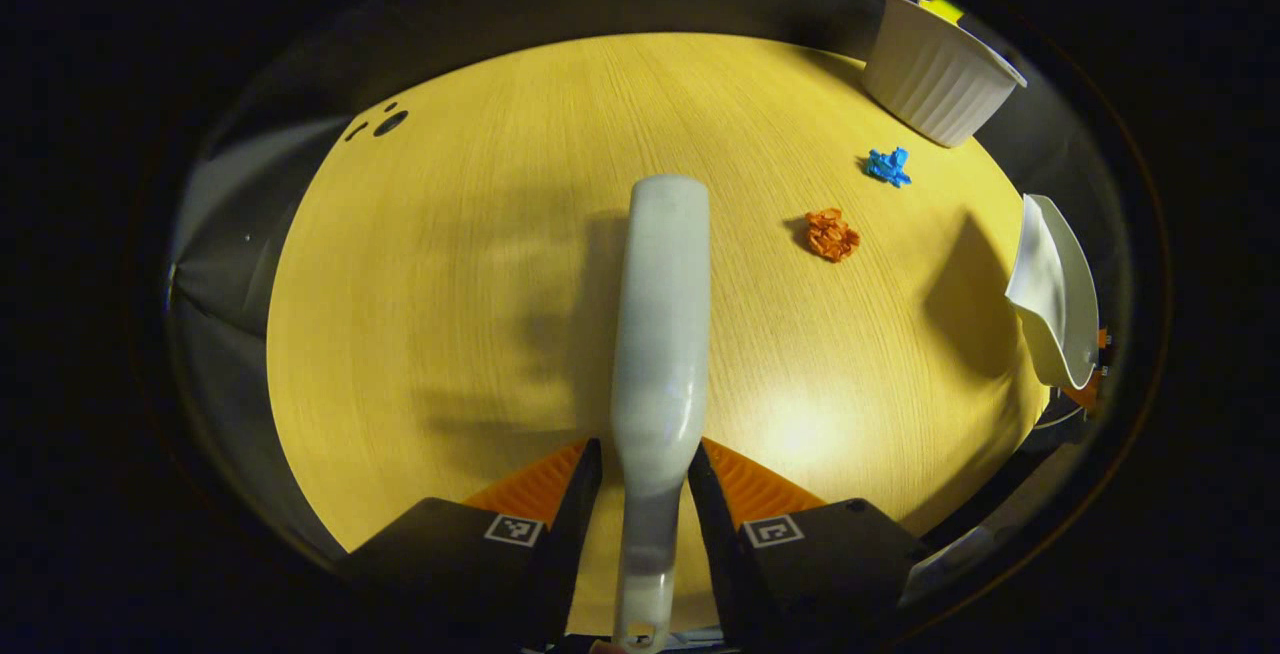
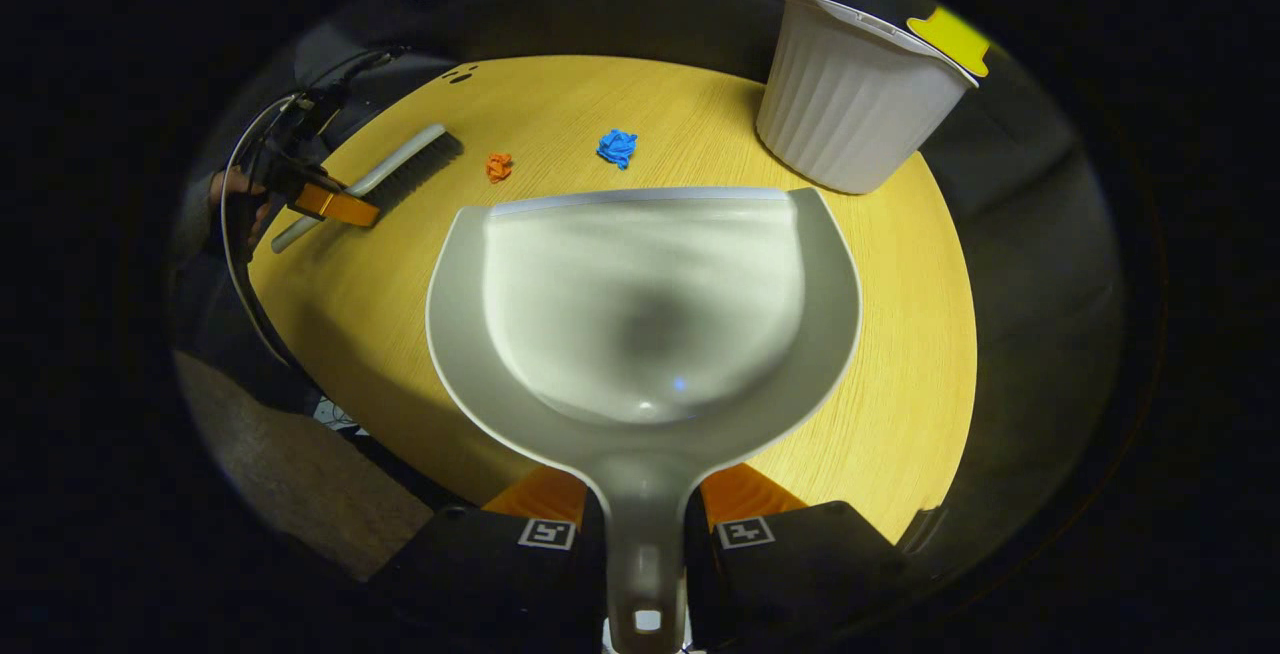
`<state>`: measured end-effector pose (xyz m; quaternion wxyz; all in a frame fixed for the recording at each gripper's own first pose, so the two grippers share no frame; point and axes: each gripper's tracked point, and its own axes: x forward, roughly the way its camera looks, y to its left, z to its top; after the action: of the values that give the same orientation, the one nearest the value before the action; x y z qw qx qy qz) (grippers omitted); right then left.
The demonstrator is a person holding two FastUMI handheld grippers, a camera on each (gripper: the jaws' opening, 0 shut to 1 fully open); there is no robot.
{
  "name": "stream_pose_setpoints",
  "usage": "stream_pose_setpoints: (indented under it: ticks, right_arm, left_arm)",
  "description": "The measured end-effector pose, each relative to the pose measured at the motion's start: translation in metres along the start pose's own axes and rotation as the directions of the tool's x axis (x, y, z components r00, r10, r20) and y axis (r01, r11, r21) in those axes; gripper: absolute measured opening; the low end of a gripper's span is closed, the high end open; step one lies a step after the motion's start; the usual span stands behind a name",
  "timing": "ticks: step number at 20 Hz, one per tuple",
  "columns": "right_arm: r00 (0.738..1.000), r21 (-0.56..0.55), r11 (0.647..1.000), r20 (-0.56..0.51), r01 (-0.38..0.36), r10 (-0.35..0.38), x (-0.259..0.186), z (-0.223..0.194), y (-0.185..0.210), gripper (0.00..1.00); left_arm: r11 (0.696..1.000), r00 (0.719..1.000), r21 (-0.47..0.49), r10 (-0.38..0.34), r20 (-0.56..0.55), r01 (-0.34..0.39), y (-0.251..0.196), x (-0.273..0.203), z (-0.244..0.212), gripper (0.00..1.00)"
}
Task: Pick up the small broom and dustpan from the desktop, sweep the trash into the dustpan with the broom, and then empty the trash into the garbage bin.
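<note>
No legible writing. Left gripper (image 1: pixel 645 494) fingers clamp the broom (image 1: pixel 660 334) handle, bristles hidden; right gripper (image 2: pixel 645 524) fingers clamp the dustpan (image 2: pixel 640 304) handle. Bin (image 2: pixel 850 114), upper right, interior hidden.

A recording booth: black cloth wall (image 2: pixel 640 9) behind a round wooden table (image 1: pixel 480 264) under one lamp's glare

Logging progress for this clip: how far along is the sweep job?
Done: left gripper holds the broom, right gripper holds the dustpan. Nothing swept: orange scrap and blue scrap lie on the desk, pan empty. Left: sweeping, then dumping into the bin.
</note>
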<state>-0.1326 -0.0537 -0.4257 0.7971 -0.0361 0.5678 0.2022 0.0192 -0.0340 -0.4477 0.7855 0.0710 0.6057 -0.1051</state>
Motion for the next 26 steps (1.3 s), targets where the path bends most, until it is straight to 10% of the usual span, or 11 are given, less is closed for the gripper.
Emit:
stream_pose_setpoints:
  ticks: [11,26]
  right_arm:
    - [0.992,-0.147,0.986,-0.116,-0.075,0.058,0.01,0.018,0.012,0.36]
    - [0.96,-0.238,0.96,-0.268,-0.148,0.081,0.051,0.039,0.007,0.41]
  left_arm:
    - [0.995,0.997,0.068,0.07,-0.024,-0.068,0.002,0.005,0.018,0.27]
    - [0.962,0.999,0.271,-0.028,0.035,0.017,-0.084,0.026,0.111,0.21]
